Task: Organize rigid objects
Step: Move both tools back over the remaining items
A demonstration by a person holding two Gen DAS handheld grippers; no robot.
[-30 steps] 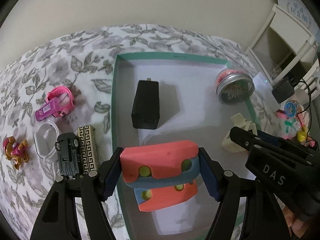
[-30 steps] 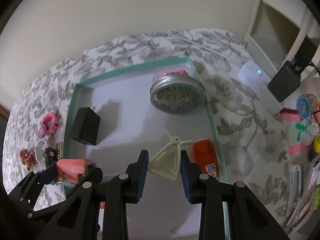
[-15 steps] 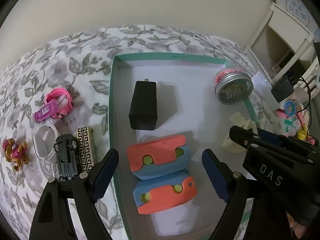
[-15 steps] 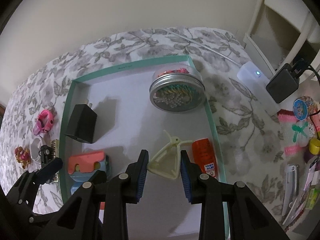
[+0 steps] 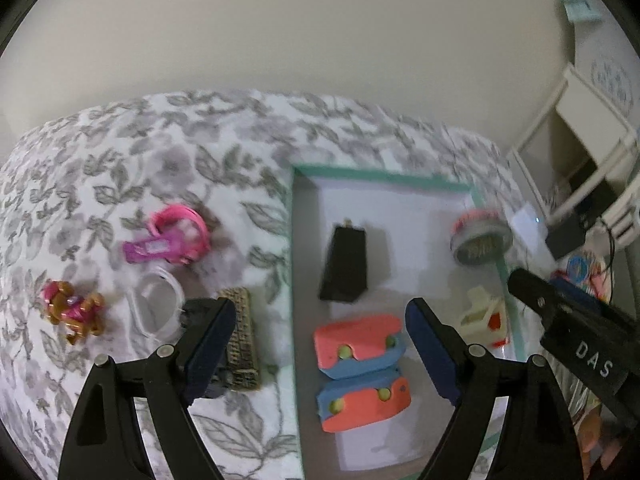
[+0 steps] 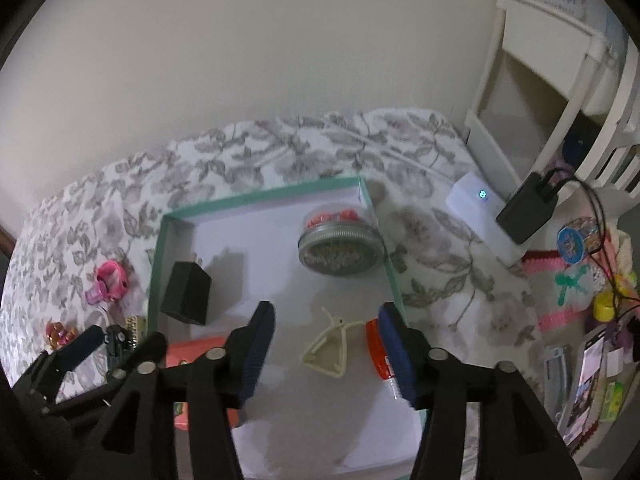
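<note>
the cream hair clip [image 6: 326, 350] lies on the floor of the green-rimmed box [image 6: 256, 197], between the right gripper's [image 6: 326, 354] blue pads, which are spreading and do not touch it. a red tube [image 6: 378, 354] lies just beside it by the box wall. two orange-and-blue blocks [image 5: 360, 368] sit side by side in the box under the left gripper [image 5: 320, 354], whose jaws stand wide and empty. a black charger [image 5: 344, 266] and a jar [image 6: 340, 246] sit farther back.

My teal-rimmed tray [image 6: 158, 256] holds 2 coral-and-blue blocks [image 5: 358, 346], a black charger [image 6: 186, 293] and a cream clip [image 6: 326, 346]; grey leaf-print cloth [image 5: 160, 152] at 9 o'clock.
</note>
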